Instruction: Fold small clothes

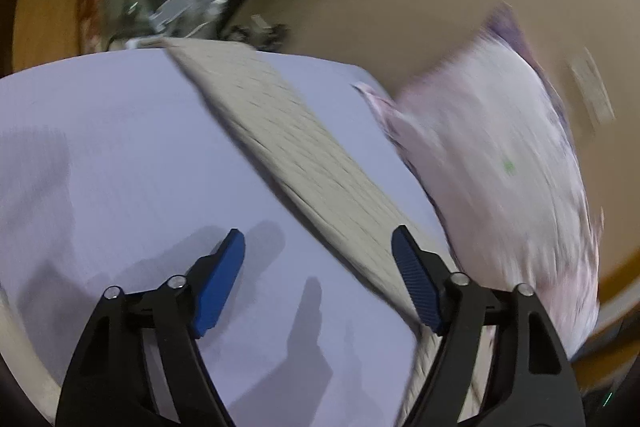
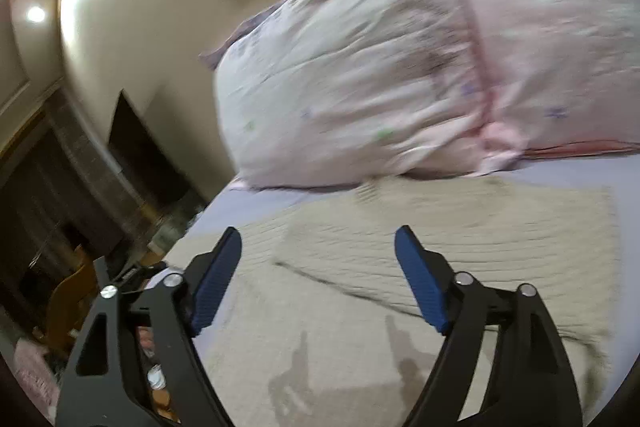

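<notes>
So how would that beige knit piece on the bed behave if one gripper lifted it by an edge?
The beige knit piece looks soft and ribbed, with a crease, so it would probably droop. It lies thin and flat on the lavender sheet, suggesting lightness. Its textured weave likely grips well.

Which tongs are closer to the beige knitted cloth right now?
Right. The right tongs hang open directly over the beige knitted cloth; the left tongs are open mostly over the sheet beside it.

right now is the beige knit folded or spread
Partly folded: beige knit lies flat on the bed sheet, one layer's edge crossing its middle.
</notes>
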The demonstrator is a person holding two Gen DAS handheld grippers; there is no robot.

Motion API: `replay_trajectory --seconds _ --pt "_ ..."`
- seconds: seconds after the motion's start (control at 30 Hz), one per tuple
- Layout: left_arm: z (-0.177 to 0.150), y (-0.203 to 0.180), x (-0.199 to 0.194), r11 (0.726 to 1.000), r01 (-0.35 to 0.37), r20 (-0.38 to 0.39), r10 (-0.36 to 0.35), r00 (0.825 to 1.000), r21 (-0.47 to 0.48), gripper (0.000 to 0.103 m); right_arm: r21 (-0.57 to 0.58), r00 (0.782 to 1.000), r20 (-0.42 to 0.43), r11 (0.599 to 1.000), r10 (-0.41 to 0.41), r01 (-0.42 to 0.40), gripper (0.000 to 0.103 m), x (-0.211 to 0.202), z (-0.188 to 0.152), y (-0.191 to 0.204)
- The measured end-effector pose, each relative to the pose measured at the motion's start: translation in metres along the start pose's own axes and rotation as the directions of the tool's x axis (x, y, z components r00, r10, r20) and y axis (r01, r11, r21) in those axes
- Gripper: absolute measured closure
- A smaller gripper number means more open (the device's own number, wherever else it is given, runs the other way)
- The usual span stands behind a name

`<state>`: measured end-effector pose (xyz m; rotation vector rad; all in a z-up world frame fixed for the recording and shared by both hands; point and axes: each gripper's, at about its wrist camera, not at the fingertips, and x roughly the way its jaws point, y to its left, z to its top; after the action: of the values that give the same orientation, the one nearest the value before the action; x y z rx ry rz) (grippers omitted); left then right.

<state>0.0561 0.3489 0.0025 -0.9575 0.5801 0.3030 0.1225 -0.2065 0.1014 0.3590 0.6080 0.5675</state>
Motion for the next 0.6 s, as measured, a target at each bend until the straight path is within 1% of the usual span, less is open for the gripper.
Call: replay_trajectory --seconds 0.03,0.13,0.17,0.23,0.27,0.37,0.4,0.43,0.47,0.53,0.57,0.6 --pt "0.007 0.007 0.003 1.0 0.006 0.003 -0.006 1.0 -0.026 0.035 0.01 0.999 0.011 0.999 -0.031 0.031 0.023 -0.009 0.001 -0.009" --pt "0.033 0.017 0.013 0.996 0.011 0.012 -0.01 1.0 -0.088 0.038 0.053 0.994 0.024 0.993 -0.109 0.108 0.023 -0.016 -0.002 -0.038" --pt "0.04 0.018 0.017 0.994 0.012 0.014 -0.011 1.0 -0.109 0.038 0.075 0.991 0.027 0.988 -0.135 0.132 0.023 -0.027 -0.006 -0.046" --pt "0.055 0.023 0.024 0.988 0.006 0.014 -0.004 1.0 -0.157 0.045 0.118 0.984 0.032 0.978 -0.175 0.17 0.022 -0.039 -0.012 -0.061" --pt "0.059 0.026 0.026 0.985 -0.001 0.014 0.003 1.0 -0.17 0.048 0.137 0.982 0.031 0.974 -0.184 0.178 0.022 -0.037 -0.009 -0.074" --pt "0.071 0.033 0.036 0.98 -0.009 0.01 0.011 1.0 -0.197 0.069 0.192 0.979 0.037 0.963 -0.201 0.191 0.022 -0.051 -0.016 -0.091" --pt "0.074 0.035 0.04 0.977 -0.029 -0.004 0.029 1.0 -0.21 0.087 0.206 0.977 0.038 0.959 -0.208 0.196 0.022 -0.055 -0.02 -0.095" --pt "0.075 0.036 0.04 0.975 -0.039 -0.012 0.038 0.999 -0.217 0.095 0.211 0.976 0.039 0.956 -0.215 0.202 0.022 -0.058 -0.022 -0.096" --pt "0.075 0.031 0.038 0.976 -0.039 -0.005 0.039 0.999 -0.216 0.095 0.217 0.974 0.04 0.954 -0.223 0.21 0.022 -0.063 -0.024 -0.099" --pt "0.072 0.003 0.028 0.992 -0.015 0.028 0.018 0.999 -0.126 0.096 0.221 0.97 0.042 0.949 -0.24 0.225 0.022 -0.071 -0.028 -0.105" --pt "0.068 -0.021 0.023 0.999 0.008 0.037 -0.006 0.999 -0.052 0.097 0.224 0.968 0.045 0.947 -0.248 0.232 0.021 -0.073 -0.029 -0.108" --pt "0.062 -0.045 0.018 0.999 0.038 0.037 -0.038 0.999 0.017 0.097 0.227 0.966 0.05 0.945 -0.254 0.237 0.021 -0.077 -0.03 -0.111"
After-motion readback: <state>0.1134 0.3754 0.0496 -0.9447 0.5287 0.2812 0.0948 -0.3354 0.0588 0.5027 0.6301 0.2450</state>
